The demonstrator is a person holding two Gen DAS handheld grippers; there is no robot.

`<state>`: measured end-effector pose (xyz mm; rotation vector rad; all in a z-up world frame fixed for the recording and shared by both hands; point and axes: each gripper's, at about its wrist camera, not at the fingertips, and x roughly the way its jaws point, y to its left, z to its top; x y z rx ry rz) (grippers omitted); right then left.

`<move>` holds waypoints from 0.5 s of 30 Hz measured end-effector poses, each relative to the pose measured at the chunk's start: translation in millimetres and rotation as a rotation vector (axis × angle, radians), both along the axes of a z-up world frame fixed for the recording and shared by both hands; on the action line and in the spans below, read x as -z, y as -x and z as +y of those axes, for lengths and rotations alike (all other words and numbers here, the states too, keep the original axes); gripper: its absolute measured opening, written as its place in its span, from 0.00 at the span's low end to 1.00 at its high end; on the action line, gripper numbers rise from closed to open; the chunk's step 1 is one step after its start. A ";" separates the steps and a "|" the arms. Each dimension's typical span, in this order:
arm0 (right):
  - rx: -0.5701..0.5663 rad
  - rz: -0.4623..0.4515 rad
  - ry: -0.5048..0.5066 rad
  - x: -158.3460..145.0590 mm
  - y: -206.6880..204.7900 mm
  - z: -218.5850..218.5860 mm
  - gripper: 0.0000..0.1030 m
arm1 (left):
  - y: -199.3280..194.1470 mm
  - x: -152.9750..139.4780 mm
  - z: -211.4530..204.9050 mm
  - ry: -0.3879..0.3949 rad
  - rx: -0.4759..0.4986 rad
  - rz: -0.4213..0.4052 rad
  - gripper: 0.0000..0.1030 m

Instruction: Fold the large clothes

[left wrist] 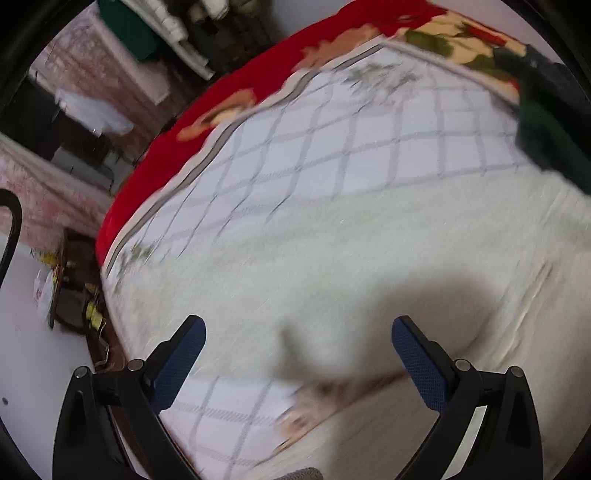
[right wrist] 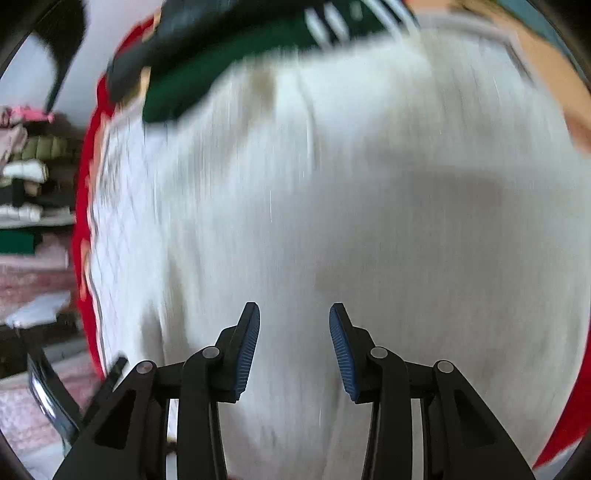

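My left gripper (left wrist: 297, 325) hangs released, jaws spread wide, above a fuzzy white garment (left wrist: 332, 251) lying flat on a white quilt with a grey grid (left wrist: 332, 136). A red floral blanket (left wrist: 207, 92) borders the quilt, with cluttered shelves (left wrist: 177, 29) beyond. My right gripper (right wrist: 294, 314) is also released, holding nothing, over the same white garment (right wrist: 369, 203); a dark green striped garment (right wrist: 229, 55) lies at its far edge.

Left claw (left wrist: 297, 354), right claw (right wrist: 294, 347): black linkage arms, silver rivets, blue textured pads (left wrist: 417, 362).
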<state>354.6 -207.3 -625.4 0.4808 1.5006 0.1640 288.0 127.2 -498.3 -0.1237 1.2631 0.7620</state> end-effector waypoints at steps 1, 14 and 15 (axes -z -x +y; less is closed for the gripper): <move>-0.012 -0.004 -0.004 1.0 -22.2 -1.3 0.40 | -7.8 -0.6 -3.4 -0.005 0.008 -0.009 1.00; -0.089 0.047 0.154 57.3 -103.9 -9.3 0.18 | -82.4 20.6 -41.0 -0.096 0.189 0.010 1.00; -0.081 0.023 0.164 52.1 -100.1 -10.7 0.17 | -80.6 20.7 -39.9 -0.091 0.190 0.012 1.00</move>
